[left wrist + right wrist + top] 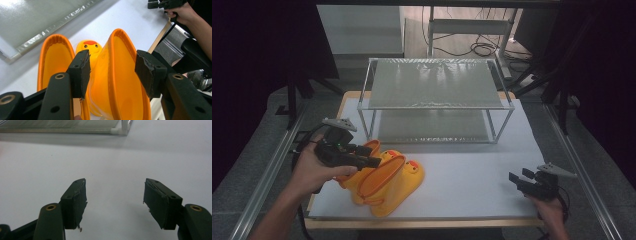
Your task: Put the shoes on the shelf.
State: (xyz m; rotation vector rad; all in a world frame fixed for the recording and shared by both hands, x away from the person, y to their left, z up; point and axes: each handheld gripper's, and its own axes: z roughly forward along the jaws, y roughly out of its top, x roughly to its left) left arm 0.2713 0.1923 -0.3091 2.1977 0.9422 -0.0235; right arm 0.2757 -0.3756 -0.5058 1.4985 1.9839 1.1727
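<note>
Two yellow rubber boots with duck faces lie side by side at the front left of the white table top (pixel 477 170), toes pointing right. The nearer boot (pixel 398 186) (pixel 122 77) has its orange-rimmed opening between the jaws of my left gripper (pixel 371 160) (pixel 111 71). Those jaws stand wide and the pads do not press on the rim. The farther boot (pixel 357 175) (pixel 53 62) lies just to the left in the left gripper view. My right gripper (pixel 516 178) (pixel 115 195) rests open at the front right, holding nothing.
A two-tier metal-framed rack (pixel 434 82) (pixel 37 20) (pixel 75 127) with frosted shelves stands at the back middle of the table. Aluminium rails (pixel 272 165) run along both sides. Dark curtains and cables lie beyond the table.
</note>
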